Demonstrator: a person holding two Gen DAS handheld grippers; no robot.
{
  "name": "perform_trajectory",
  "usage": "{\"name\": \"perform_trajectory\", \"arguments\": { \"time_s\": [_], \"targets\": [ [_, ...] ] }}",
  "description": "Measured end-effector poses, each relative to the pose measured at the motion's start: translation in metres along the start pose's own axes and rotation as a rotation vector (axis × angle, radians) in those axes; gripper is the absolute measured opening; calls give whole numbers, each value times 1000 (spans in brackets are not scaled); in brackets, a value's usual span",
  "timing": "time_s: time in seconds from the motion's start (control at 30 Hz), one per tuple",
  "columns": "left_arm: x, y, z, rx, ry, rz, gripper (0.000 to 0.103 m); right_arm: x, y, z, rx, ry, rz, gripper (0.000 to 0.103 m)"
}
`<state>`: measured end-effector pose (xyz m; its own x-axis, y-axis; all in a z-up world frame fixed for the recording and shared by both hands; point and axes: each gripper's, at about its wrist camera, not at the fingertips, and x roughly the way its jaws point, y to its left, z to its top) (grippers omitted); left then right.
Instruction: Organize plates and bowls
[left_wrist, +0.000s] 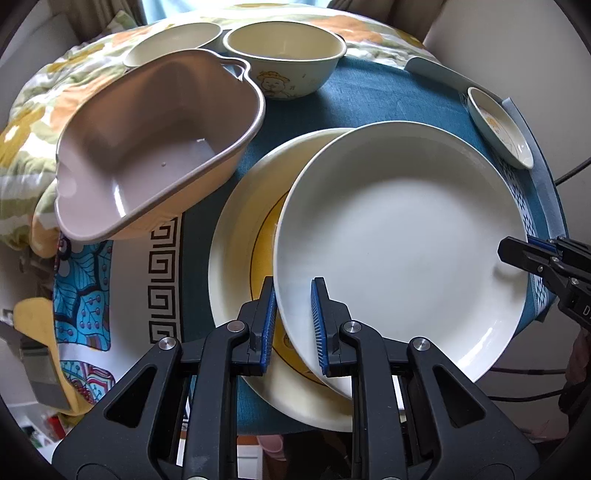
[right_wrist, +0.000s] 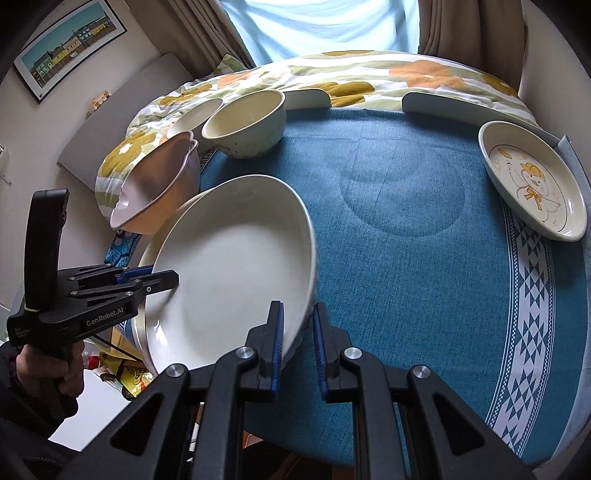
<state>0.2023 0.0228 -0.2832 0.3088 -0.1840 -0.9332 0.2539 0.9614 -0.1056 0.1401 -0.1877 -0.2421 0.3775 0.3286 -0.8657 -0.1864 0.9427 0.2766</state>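
The white plate (left_wrist: 399, 236) sits tilted on a yellow plate (left_wrist: 236, 236) at the near edge of the blue cloth (right_wrist: 406, 184). It looks like glazed ceramic: stiff, fairly heavy, slick and breakable, so the rim is the only sound hold. The left gripper (left_wrist: 293, 317) straddles its near rim, pads (left_wrist: 317, 314) either side but seemingly not quite pinching. The right gripper (right_wrist: 298, 332) brackets the opposite rim, likewise a little spread. Beyond lie a pink bowl (left_wrist: 155, 147), a cream bowl (left_wrist: 284, 55) and a duck dish (right_wrist: 532, 181) well apart.
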Motion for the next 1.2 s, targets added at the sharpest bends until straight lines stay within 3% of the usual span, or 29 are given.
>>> {"name": "perform_trajectory", "arguments": {
  "time_s": [0.37, 0.57, 0.97, 1.2],
  "targets": [
    [0, -27, 1, 180, -45, 202, 15, 8, 7, 3, -31, 24, -47, 14],
    [-1, -30, -2, 215, -62, 268, 15, 12, 14, 3, -69, 35, -78, 14],
    [-9, -30, -14, 245, -84, 334, 15, 21, 37, 3, -195, 45, -203, 14],
    [-12, -26, -16, 239, -95, 333, 15, 22, 36, 2, -194, 44, -214, 14]
  ]
}}
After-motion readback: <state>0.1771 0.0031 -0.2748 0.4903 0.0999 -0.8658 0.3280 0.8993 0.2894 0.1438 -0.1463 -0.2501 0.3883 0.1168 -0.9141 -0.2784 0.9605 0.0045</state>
